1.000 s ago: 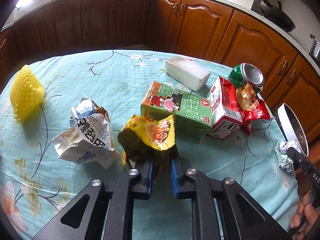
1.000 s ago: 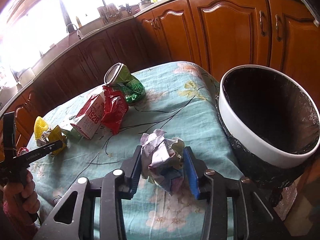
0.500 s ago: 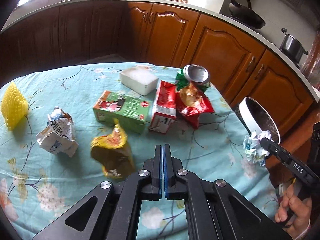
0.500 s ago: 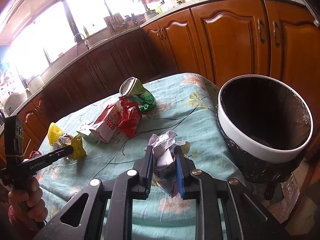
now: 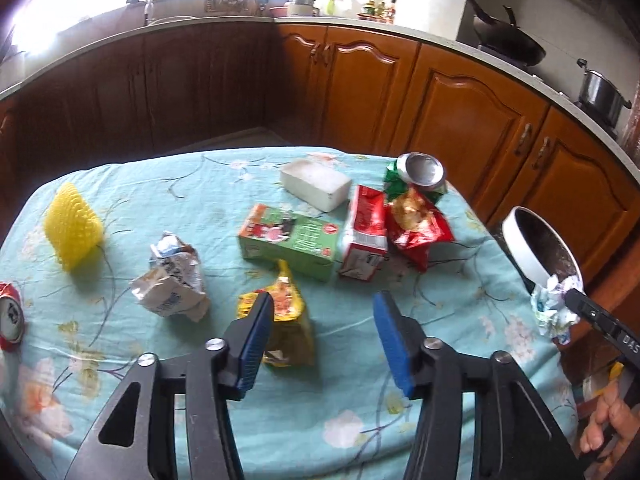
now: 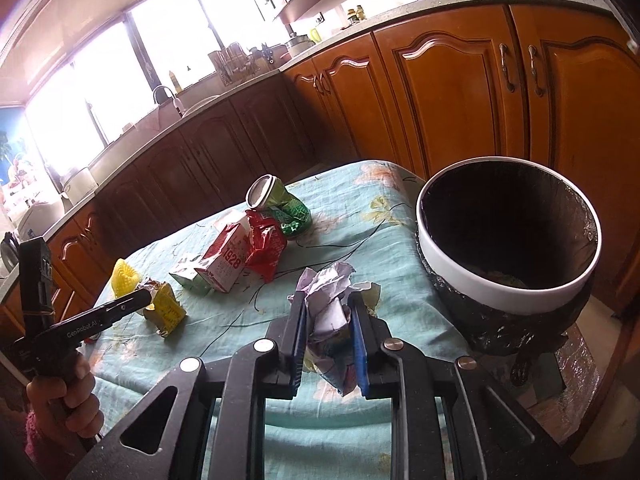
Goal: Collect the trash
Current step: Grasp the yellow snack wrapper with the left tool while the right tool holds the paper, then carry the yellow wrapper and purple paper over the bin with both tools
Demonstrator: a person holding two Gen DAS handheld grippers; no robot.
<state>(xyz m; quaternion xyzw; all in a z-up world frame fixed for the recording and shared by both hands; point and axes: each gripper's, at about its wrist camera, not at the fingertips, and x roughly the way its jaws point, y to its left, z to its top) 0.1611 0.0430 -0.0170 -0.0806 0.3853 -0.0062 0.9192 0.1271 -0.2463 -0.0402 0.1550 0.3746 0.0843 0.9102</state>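
My right gripper (image 6: 329, 316) is shut on a crumpled paper ball (image 6: 329, 300) and holds it above the table, left of the white-rimmed trash bin (image 6: 508, 296); the ball also shows in the left wrist view (image 5: 554, 306) beside the bin (image 5: 524, 254). My left gripper (image 5: 323, 314) is open and empty above the table, just right of a yellow snack wrapper (image 5: 286, 320) lying on the cloth. The wrapper also shows in the right wrist view (image 6: 166, 312).
On the teal floral tablecloth (image 5: 360, 420) lie a green carton (image 5: 290, 242), a red milk carton (image 5: 364, 234), a red snack bag (image 5: 416, 224), a crushed green can (image 5: 420, 170), a white block (image 5: 316, 184), a crumpled white bag (image 5: 172, 284), yellow foam netting (image 5: 72, 228) and a red can (image 5: 10, 314). Wooden cabinets surround the table.
My left gripper let go of the yellow wrapper, rose, shut empty, and has now opened wide. My right gripper closed on the paper ball and lifted it toward the bin.
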